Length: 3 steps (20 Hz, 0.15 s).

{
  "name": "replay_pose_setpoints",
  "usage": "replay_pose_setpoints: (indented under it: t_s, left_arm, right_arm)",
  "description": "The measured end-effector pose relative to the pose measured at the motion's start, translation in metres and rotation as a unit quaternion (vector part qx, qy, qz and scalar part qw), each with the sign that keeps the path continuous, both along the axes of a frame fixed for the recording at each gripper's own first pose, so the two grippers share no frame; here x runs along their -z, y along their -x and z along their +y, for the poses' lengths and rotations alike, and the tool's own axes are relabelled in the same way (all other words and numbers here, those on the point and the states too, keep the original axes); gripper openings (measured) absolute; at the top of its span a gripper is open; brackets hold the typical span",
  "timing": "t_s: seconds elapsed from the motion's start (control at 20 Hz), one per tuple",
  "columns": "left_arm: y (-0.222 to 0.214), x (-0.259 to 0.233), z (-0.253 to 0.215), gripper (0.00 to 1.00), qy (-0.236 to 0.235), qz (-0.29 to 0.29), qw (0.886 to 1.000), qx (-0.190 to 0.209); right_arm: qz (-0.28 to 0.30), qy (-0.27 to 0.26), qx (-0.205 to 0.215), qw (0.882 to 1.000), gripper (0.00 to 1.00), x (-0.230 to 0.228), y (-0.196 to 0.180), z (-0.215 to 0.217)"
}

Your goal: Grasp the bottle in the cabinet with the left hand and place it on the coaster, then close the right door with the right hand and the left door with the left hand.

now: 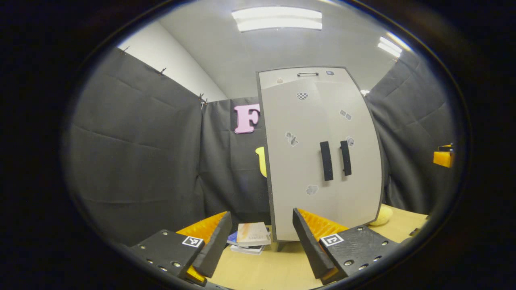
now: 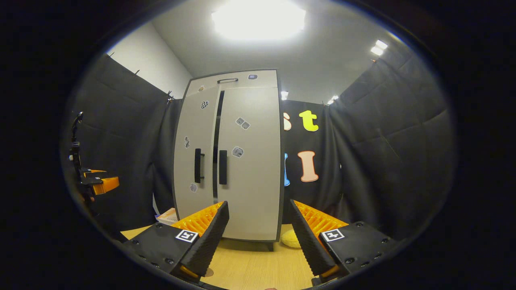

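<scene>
Both claws are hanging wide and holding nothing, back from the cabinet.

Left claw [image 1: 258, 241] and right claw [image 2: 258, 237] are gaping over the bench [image 2: 250, 266]. Cabinet [image 2: 227, 157] is standing at the bench's far edge, doors looking nearly closed, with a thin dark gap between them. I cannot see the bottle or what is inside. Books [image 1: 250, 237] are lying beside it. Either nothing is started, or everything is nearly done.
</scene>
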<state>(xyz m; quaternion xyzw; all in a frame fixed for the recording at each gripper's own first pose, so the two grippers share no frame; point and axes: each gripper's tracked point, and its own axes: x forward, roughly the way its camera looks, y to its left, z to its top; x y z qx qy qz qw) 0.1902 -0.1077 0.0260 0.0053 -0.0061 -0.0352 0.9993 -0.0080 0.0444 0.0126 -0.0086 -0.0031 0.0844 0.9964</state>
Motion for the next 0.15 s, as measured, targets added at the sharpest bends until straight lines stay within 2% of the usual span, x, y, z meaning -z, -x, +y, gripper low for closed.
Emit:
replay_pose_setpoints:
  t_s: [0.15]
  left_arm:
    - [-0.0003, 0.0014, 0.0011, 0.89, 0.001, 0.003, 1.0, -0.001]
  right_arm:
    - [0.0, -0.001, -0.001, 1.0, 0.95, 0.0002, 0.0012, -0.0003]
